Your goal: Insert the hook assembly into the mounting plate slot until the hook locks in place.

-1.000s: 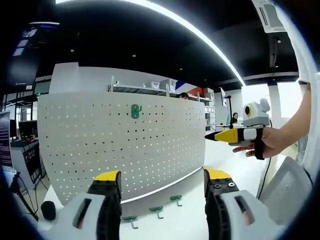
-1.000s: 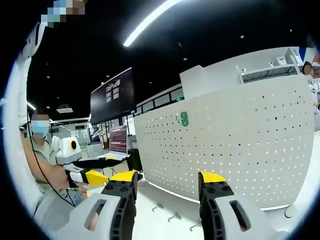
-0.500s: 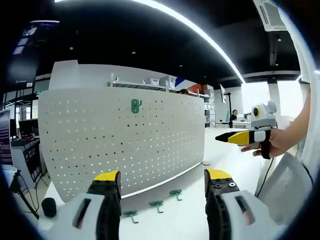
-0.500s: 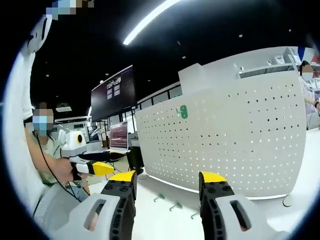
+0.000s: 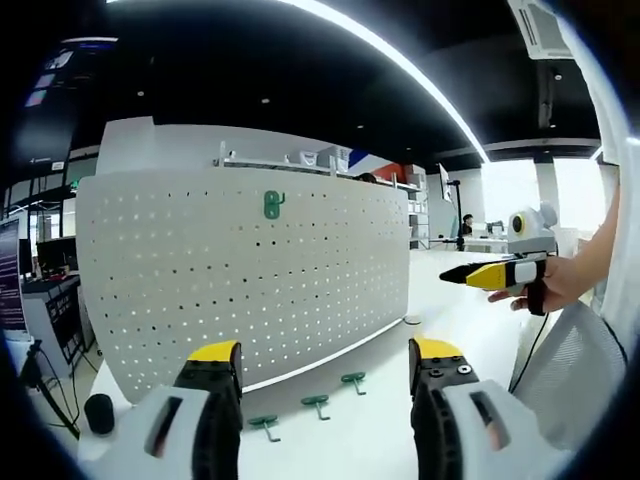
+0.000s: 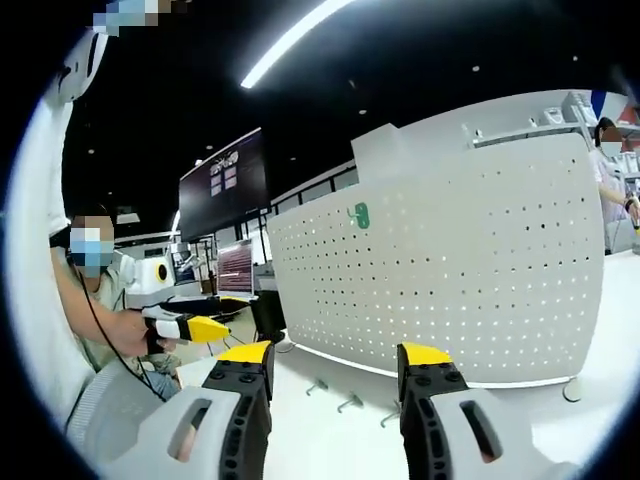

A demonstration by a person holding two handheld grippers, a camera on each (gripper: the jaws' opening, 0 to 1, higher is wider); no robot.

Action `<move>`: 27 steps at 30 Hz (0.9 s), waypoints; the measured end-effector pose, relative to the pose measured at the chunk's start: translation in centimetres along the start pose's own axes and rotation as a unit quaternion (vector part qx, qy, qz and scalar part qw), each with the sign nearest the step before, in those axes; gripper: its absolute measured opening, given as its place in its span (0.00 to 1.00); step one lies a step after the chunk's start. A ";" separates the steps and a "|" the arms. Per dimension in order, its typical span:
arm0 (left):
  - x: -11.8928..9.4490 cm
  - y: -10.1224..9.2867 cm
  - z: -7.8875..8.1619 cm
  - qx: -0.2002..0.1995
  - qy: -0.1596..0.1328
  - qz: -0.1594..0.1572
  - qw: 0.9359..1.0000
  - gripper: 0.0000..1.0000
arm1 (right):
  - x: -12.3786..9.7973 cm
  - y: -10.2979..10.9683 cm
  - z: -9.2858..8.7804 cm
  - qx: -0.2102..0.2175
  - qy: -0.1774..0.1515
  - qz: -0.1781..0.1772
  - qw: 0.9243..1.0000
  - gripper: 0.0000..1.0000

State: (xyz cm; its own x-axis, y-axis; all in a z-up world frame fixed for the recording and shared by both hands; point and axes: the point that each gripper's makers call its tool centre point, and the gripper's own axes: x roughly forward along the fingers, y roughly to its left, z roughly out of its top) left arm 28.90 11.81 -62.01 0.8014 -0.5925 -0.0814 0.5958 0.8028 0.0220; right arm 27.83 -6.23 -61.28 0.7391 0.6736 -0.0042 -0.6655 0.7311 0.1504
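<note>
So both grippers are just hanging in front of the white pegboard [image 5: 250, 270] with nothing in them. In the left gripper view, the left gripper [image 5: 325, 370] has its yellow-tipped jaws spread wide apart and empty, and the perforated mounting plate stands upright straight ahead beyond the fingertips, well apart from them. One green hook [image 5: 272, 204] is already hung high up on the plate, above and a bit left of the gap between the jaws. Three more green hooks [image 5: 318, 403] lie in a row on the white table [image 5: 370, 440] at the foot of the plate, pretty much between the two fingers and a little past the tips, touching neither. Off to the right of that view, the right gripper [image 5: 470, 273] is held up in a hand [image 5: 560, 283], pointing left toward the plate. In the right gripper view its own jaws are parted and empty too, the plate [image 6: 450, 270] is ahead and to the right, and the loose hooks [image 6: 350, 402] sit on the table between the fingers. The left gripper [image 6: 205, 328] shows at the left, held by a person.
</note>
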 end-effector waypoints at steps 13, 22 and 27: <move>1.3 1.0 -1.1 0.025 0.042 -0.052 0.997 0.68 | 0.3 0.2 -0.2 -0.005 0.005 0.006 1.000 0.47; 2.2 2.7 -2.9 0.048 0.093 -0.085 0.991 0.67 | 0.0 0.6 -1.0 -0.015 0.018 0.009 1.000 0.47; 3.0 3.7 -4.5 0.057 0.129 -0.101 0.985 0.65 | -0.2 0.6 -1.4 -0.013 0.024 0.008 1.000 0.47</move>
State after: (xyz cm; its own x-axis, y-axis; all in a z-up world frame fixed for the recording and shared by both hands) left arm 33.26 13.34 -66.70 0.6354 -0.6903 -0.3460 0.7550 0.6494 0.0908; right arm 27.15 -5.78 -62.59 0.7222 0.6899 -0.0499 -0.6809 0.7217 0.1243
